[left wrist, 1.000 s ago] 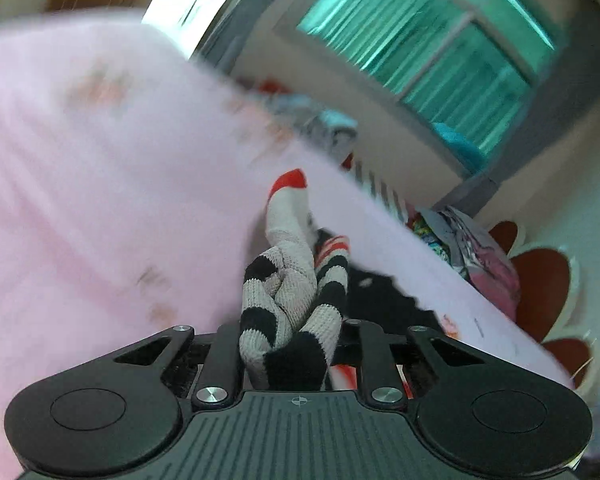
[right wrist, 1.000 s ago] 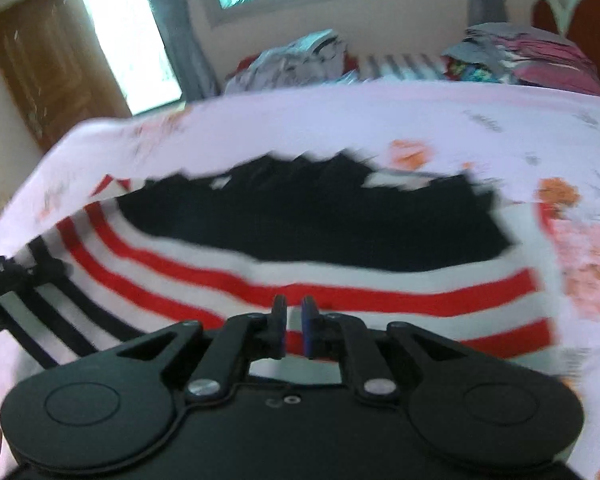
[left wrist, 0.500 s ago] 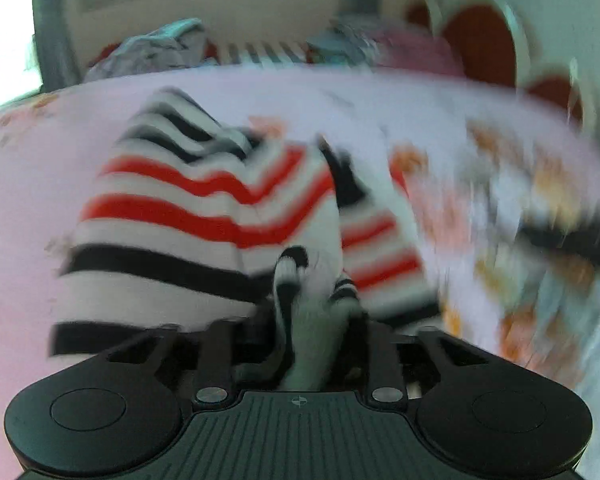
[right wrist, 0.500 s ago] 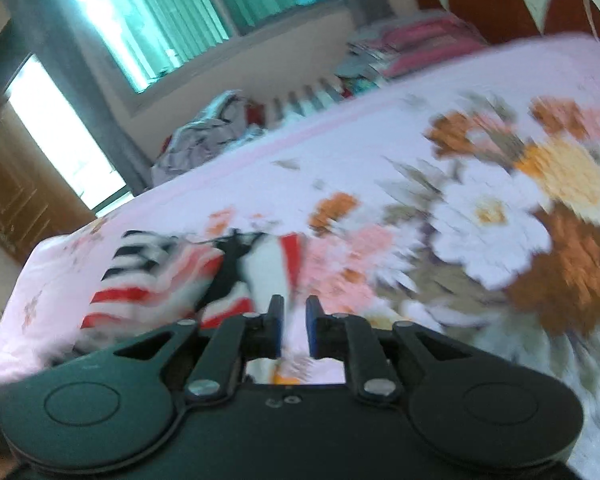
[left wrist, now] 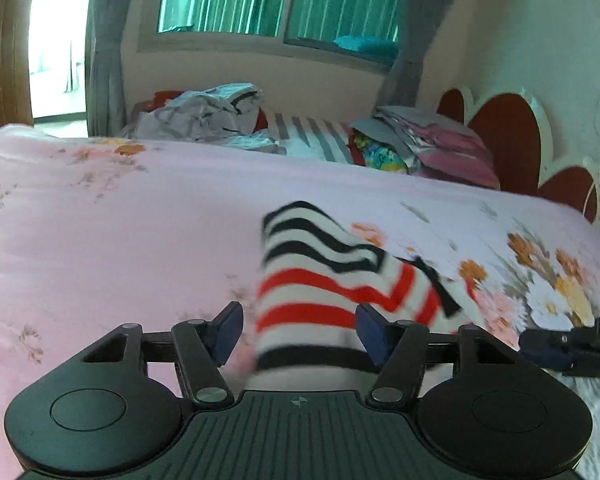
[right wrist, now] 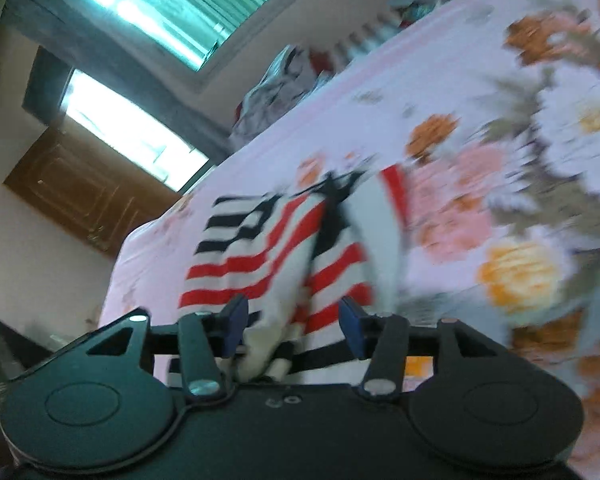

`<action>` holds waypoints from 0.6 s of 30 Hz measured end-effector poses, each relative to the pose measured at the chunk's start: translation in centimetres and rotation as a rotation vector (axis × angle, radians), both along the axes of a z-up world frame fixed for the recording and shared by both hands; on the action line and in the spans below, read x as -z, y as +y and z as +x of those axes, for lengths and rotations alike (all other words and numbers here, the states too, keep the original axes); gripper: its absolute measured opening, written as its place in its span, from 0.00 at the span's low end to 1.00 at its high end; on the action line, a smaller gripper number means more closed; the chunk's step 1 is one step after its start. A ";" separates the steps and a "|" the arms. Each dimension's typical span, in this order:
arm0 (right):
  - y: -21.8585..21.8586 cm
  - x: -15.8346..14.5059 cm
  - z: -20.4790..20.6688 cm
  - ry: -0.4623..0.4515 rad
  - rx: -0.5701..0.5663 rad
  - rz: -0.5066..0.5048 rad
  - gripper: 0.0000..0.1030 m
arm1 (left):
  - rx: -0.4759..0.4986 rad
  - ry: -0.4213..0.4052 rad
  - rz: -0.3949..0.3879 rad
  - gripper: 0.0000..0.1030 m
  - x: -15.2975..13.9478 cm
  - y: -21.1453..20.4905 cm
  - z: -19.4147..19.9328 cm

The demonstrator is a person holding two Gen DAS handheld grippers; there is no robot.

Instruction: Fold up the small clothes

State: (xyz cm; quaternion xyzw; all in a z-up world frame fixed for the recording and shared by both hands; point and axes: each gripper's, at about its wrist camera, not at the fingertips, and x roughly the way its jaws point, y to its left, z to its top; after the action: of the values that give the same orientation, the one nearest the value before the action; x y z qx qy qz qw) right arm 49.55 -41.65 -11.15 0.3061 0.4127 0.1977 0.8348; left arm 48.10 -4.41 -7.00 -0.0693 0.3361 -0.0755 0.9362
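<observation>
A small striped garment (left wrist: 332,284), white with red and black stripes, lies bunched and partly folded on the pink floral bedsheet (left wrist: 120,232). My left gripper (left wrist: 298,330) is open, its blue pads either side of the garment's near end. In the right wrist view the garment (right wrist: 284,248) lies just ahead of my right gripper (right wrist: 292,322), which is open with fabric between the spread fingers. The right gripper's tip also shows at the right edge of the left wrist view (left wrist: 568,344).
A heap of other clothes (left wrist: 212,116) and folded fabrics (left wrist: 420,144) lies along the bed's far edge under a window. A red and white headboard (left wrist: 512,132) stands at the right. A wooden door (right wrist: 88,196) is at the left.
Both grippers have opened: the left let go of the striped garment it was shut on, and the right was shut before. The garment now lies on the bed in front of both.
</observation>
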 end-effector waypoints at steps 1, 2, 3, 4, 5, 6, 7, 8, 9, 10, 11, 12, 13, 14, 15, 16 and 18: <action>0.9 0.4 0.6 0.017 -0.004 -0.001 0.49 | -0.010 0.017 -0.009 0.60 0.6 0.7 0.5; 1.6 0.7 1.1 0.035 -0.009 0.000 0.50 | -0.022 0.032 -0.024 0.60 1.3 1.6 1.2; 2.2 1.2 1.5 0.051 -0.012 0.005 0.50 | -0.019 0.047 -0.051 0.60 1.9 2.1 1.8; 2.7 1.6 2.0 0.068 -0.009 0.008 0.50 | -0.014 0.069 -0.076 0.60 2.9 2.2 2.5; 3.2 2.1 2.4 0.092 -0.010 0.011 0.51 | -0.011 0.098 -0.082 0.58 3.8 2.5 3.0; 3.8 2.6 2.8 0.125 -0.011 0.007 0.52 | 0.008 0.123 -0.089 0.48 4.9 2.3 3.4; 4.3 3.3 3.2 0.159 -0.013 -0.002 0.54 | 0.021 0.151 -0.091 0.39 5.8 2.0 4.0; 4.9 3.7 3.4 0.172 -0.009 -0.015 0.54 | 0.026 0.166 -0.093 0.38 6.7 1.6 4.5; 5.3 3.6 3.5 0.167 -0.007 -0.023 0.55 | 0.031 0.167 -0.099 0.38 7.1 1.3 4.6; 5.7 3.5 3.6 0.161 -0.009 -0.030 0.54 | 0.039 0.168 -0.102 0.38 7.3 1.3 4.7; 6.3 3.4 3.6 0.157 -0.019 -0.037 0.53 | 0.051 0.166 -0.102 0.38 7.4 1.2 4.8; 6.7 3.3 3.8 0.157 -0.024 -0.057 0.51 | 0.064 0.164 -0.103 0.38 7.6 1.1 5.0; 7.3 3.1 3.9 0.153 -0.026 -0.094 0.50 | 0.075 0.165 -0.109 0.38 7.6 1.3 5.0; 7.7 2.9 3.9 0.142 -0.032 -0.123 0.50 | 0.081 0.168 -0.119 0.38 7.7 1.5 5.1; 7.9 2.6 3.8 0.134 -0.036 -0.135 0.50 | 0.085 0.172 -0.131 0.38 7.8 1.7 5.2; 7.8 2.6 3.8 0.134 -0.036 -0.129 0.51 | 0.086 0.174 -0.139 0.38 7.6 2.2 4.9; 7.6 2.6 3.9 0.131 -0.031 -0.140 0.44 | 0.096 0.173 -0.144 0.38 7.9 2.2 5.1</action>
State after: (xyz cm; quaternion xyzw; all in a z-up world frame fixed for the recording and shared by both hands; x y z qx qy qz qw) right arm 53.47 -34.05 -13.71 0.2530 0.4841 0.1607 0.8221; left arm 53.16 -2.24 -14.92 -0.1267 0.4121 -0.1378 0.8917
